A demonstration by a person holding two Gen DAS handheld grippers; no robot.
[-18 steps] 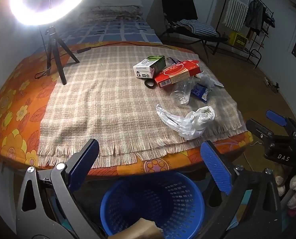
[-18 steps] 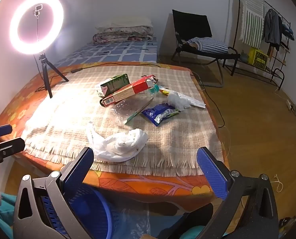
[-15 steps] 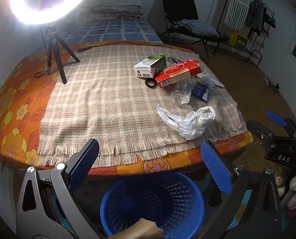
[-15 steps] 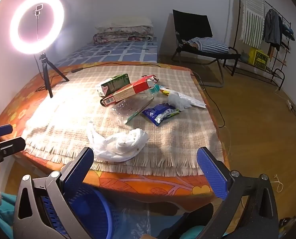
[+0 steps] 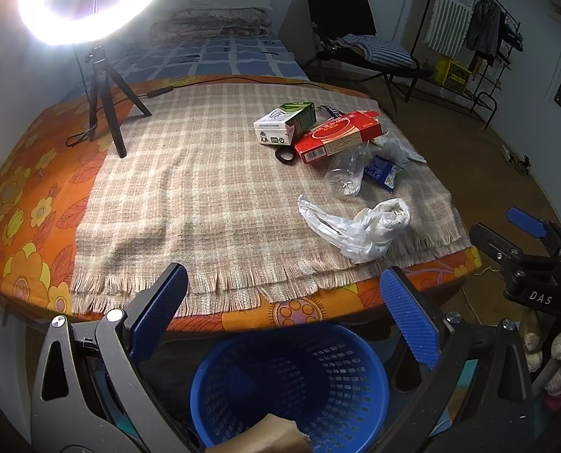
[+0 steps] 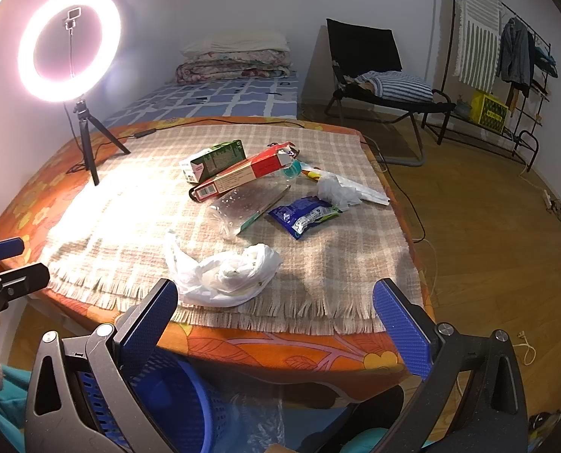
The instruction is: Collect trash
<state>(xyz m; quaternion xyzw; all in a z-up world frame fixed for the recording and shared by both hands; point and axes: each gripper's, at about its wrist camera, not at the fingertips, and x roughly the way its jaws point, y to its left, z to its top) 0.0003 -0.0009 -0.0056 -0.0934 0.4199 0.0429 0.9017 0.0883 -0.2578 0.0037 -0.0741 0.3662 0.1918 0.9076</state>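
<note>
Lying near the blanket's [image 6: 318, 302] fringed edge: white bag [image 6: 223, 275].

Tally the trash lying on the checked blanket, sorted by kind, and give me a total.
Cardboard boxes: 2, the green box and the red box
Plastic bags: 2, the white bag and the clear bag
Snack wrappers: 1, the blue wrapper
Total: 5
</note>
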